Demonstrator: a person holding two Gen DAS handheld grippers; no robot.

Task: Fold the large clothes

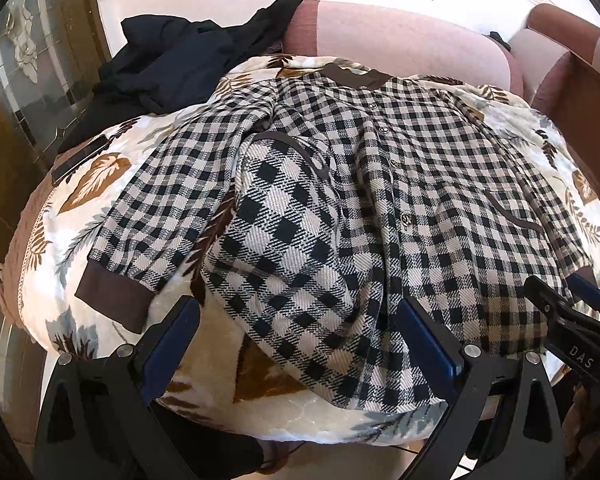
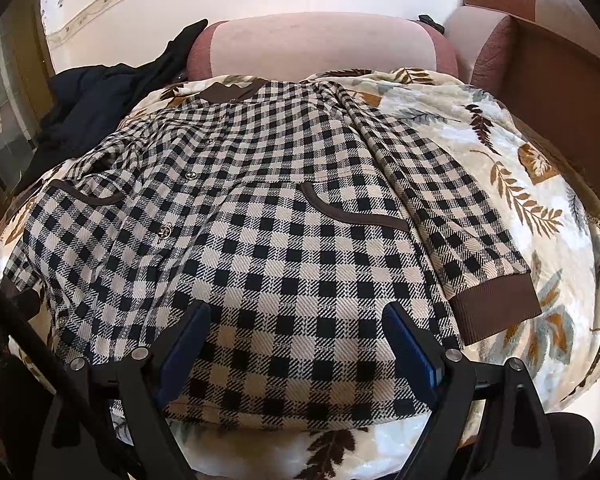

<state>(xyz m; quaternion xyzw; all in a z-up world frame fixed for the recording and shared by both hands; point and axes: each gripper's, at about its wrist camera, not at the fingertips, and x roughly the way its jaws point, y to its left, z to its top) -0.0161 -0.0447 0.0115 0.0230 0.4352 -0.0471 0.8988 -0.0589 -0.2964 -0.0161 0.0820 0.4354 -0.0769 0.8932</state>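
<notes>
A black-and-cream checked jacket (image 1: 340, 184) with brown collar and cuffs lies face up, buttons closed, on a leaf-print blanket (image 1: 80, 184). It also shows in the right wrist view (image 2: 284, 216). Its left sleeve ends in a brown cuff (image 1: 116, 296); its right sleeve ends in a brown cuff (image 2: 496, 304). My left gripper (image 1: 296, 332) is open, hovering over the jacket's lower left hem, which is rumpled. My right gripper (image 2: 296, 340) is open above the lower right hem; it also shows in the left wrist view (image 1: 568, 300).
A dark navy garment (image 1: 172, 60) is heaped at the back left, partly on the pink sofa backrest (image 2: 320, 44). A brown sofa arm (image 2: 548, 80) stands at the right. A wooden glass-panelled door (image 1: 28, 80) is at the left.
</notes>
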